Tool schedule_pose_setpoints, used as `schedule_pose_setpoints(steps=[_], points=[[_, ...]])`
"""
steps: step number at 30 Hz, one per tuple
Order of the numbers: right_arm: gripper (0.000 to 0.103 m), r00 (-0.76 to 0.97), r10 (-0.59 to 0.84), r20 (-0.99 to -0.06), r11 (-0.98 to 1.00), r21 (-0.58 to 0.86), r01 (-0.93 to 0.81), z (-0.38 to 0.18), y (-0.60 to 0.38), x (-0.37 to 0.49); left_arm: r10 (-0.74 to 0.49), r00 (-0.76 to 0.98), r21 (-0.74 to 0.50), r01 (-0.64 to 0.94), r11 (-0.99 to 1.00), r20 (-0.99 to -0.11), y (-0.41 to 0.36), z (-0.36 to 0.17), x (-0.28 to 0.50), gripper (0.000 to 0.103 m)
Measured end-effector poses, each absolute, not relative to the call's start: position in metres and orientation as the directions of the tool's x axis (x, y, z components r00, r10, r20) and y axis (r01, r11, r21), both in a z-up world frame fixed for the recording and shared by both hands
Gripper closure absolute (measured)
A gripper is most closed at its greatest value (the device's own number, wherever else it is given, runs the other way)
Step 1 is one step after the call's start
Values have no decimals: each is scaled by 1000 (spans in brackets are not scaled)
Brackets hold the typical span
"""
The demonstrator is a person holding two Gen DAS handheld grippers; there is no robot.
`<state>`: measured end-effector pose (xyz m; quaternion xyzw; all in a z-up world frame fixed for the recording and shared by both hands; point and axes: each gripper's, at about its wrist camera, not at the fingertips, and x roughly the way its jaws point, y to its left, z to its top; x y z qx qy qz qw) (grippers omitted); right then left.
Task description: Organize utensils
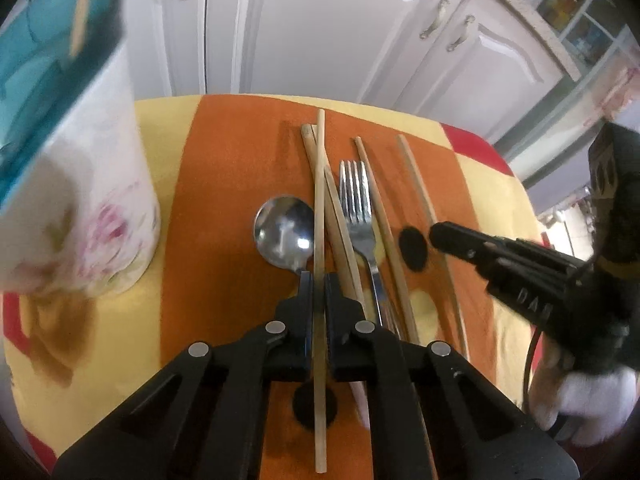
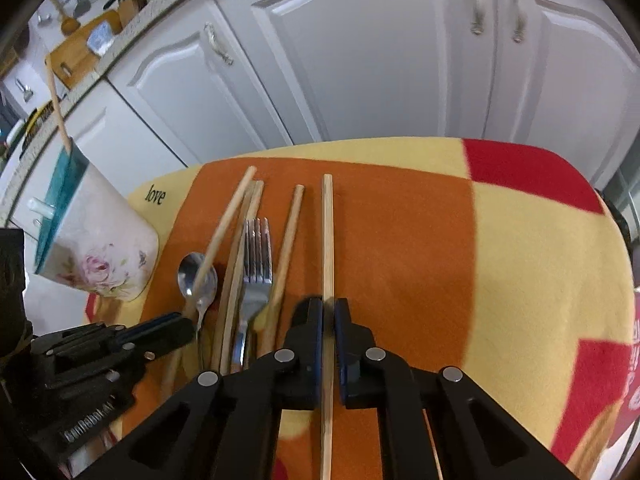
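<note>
My left gripper (image 1: 319,280) is shut on a wooden chopstick (image 1: 319,184) and holds it over the cloth. My right gripper (image 2: 328,307) is shut on another chopstick (image 2: 327,236). Between them lie a spoon (image 1: 285,231), a fork (image 1: 357,204) and more chopsticks (image 1: 384,216) on the orange patch. The same spoon (image 2: 197,280) and fork (image 2: 256,276) show in the right wrist view. A white floral holder with a teal inside (image 1: 76,184) stands at the left with one chopstick (image 1: 85,8) in it. The holder (image 2: 96,252) also shows in the right wrist view.
The utensils lie on an orange, yellow and red cloth (image 2: 520,264) covering a small table. White cupboard doors (image 2: 380,60) stand just behind its far edge. A worktop with kitchen items (image 2: 80,48) is at the upper left.
</note>
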<state>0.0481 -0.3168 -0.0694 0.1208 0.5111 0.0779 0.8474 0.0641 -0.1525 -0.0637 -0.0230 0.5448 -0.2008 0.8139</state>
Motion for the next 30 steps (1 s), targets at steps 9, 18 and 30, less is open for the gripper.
schedule_pose_setpoints(steps=[9,18,30], points=[[98,380,298,-876,951,309,-34,-72,-325,0,-340,298,-227,356,906,-892,-118,-56,22,99],[93,377,249,-892,966,259,-25,-73,-316,15,-274,259,-179,340,923,-926,-89,-71,1,98],[92,382,248,-890,967,252,-41,-78,-315,48,-216,326,-115,304,946,-921,-116,-76,43,80]])
